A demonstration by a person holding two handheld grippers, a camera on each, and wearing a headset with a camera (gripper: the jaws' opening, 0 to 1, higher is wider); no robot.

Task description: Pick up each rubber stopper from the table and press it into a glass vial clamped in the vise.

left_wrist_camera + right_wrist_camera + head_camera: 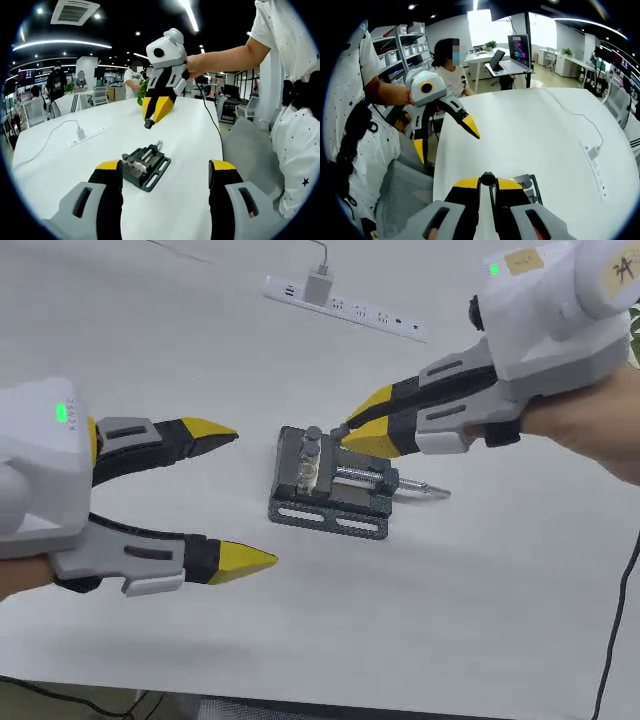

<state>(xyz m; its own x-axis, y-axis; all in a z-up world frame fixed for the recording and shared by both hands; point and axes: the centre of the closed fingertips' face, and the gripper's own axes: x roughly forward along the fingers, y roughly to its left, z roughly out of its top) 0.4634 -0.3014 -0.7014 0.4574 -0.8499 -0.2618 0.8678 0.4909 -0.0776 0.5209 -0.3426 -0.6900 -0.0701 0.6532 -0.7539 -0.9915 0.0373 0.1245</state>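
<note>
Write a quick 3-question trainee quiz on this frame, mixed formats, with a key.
1. Multiple choice: what is between the jaws of the right claw?
A. a rubber stopper
B. a screw
C. nothing

2. True or false: the left claw is shut.

3. Short answer: in the head view, what lies on the table beyond the vise, toward the top of the picture?

Key: 1 A. 2 False; its jaws stand wide apart, with nothing between them. 3 The power strip, with a charger plugged in.
</note>
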